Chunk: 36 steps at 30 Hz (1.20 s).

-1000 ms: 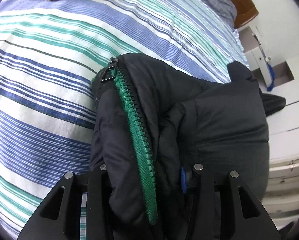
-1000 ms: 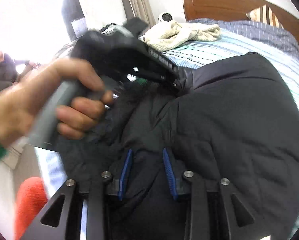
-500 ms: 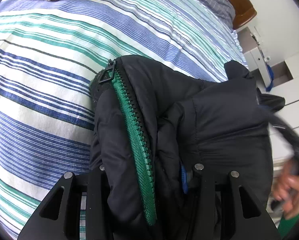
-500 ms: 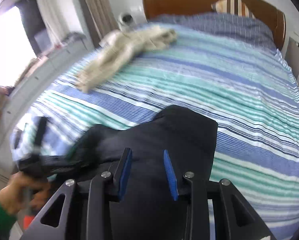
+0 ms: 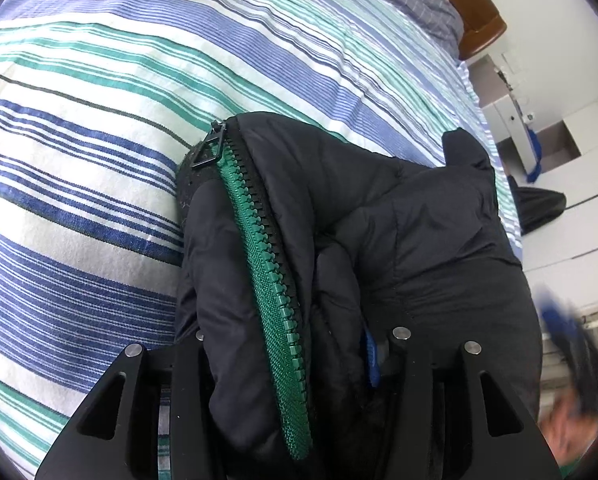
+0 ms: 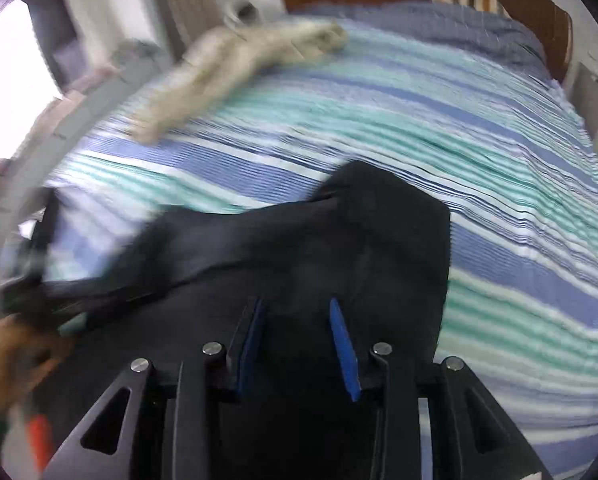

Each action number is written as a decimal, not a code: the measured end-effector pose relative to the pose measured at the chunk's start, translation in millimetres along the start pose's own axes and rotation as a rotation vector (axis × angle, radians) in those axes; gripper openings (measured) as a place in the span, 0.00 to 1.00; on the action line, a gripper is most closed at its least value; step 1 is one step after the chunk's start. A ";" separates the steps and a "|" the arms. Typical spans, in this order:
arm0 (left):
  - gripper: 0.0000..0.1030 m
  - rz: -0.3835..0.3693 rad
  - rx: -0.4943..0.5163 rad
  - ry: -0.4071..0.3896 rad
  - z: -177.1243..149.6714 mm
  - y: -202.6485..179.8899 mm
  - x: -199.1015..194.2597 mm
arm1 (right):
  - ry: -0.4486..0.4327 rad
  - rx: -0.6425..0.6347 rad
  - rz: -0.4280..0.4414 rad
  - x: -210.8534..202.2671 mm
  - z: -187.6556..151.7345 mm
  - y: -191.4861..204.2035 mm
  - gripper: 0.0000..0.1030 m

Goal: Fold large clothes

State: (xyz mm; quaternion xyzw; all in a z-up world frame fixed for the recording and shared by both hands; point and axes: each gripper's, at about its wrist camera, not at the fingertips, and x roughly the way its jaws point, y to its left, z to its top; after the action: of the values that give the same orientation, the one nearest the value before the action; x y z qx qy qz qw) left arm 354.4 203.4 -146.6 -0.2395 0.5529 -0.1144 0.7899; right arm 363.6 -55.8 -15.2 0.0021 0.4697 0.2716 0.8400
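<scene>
A black padded jacket (image 5: pixel 399 220) with a green zipper (image 5: pixel 267 264) lies bunched on the striped bedspread (image 5: pixel 99 160). My left gripper (image 5: pixel 291 340) is shut on a thick fold of it beside the zipper. Its jaws are opening, and the fabric still fills the gap against the blue pad (image 5: pixel 373 360). In the right wrist view the jacket (image 6: pixel 379 240) spreads under my right gripper (image 6: pixel 297 320). That gripper stands open, both blue pads (image 6: pixel 345 352) bare with nothing pinched between them. The left gripper (image 6: pixel 31 280) shows blurred at the left edge.
A beige fleece garment (image 6: pixel 239 64) lies near the far left side of the bed. The wooden headboard (image 6: pixel 519 4) and a blue pillow (image 6: pixel 439 28) are at the far end. A white nightstand (image 5: pixel 539 120) stands beside the bed. A hand (image 6: pixel 11 356) holds the left gripper.
My right gripper has swung away from the left one across the jacket, so the bed now fills its view. The left gripper stays put with the jacket fold in it.
</scene>
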 end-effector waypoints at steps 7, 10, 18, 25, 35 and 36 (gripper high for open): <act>0.49 -0.004 0.025 -0.012 -4.1 -2.2 -1.2 | -0.028 -0.065 0.028 -35.4 -114.1 42.2 0.33; 0.51 0.051 0.057 -0.024 -5.8 -13.8 -0.9 | -0.006 -0.018 0.020 -2.4 -126.3 31.2 0.31; 0.52 0.090 0.079 -0.049 -8.1 -22.2 -0.4 | -0.074 -0.105 -0.087 5.7 -139.1 47.4 0.31; 0.71 0.028 0.128 -0.127 -22.2 -44.1 -61.6 | -0.142 -0.046 -0.077 -56.4 -154.8 47.3 0.51; 0.86 -0.146 0.019 -0.253 -67.6 23.0 -132.6 | -0.280 -0.049 -0.067 -101.2 -114.5 36.9 0.51; 0.86 -0.159 0.000 -0.246 -68.7 29.7 -128.4 | -0.283 -0.054 -0.047 -96.8 -105.7 41.5 0.51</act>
State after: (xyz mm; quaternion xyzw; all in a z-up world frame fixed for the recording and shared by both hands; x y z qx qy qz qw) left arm 241.6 268.8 -75.2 -0.2949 0.4310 -0.1464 0.8401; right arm 221.4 -91.4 12.7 0.0066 0.3392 0.2617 0.9036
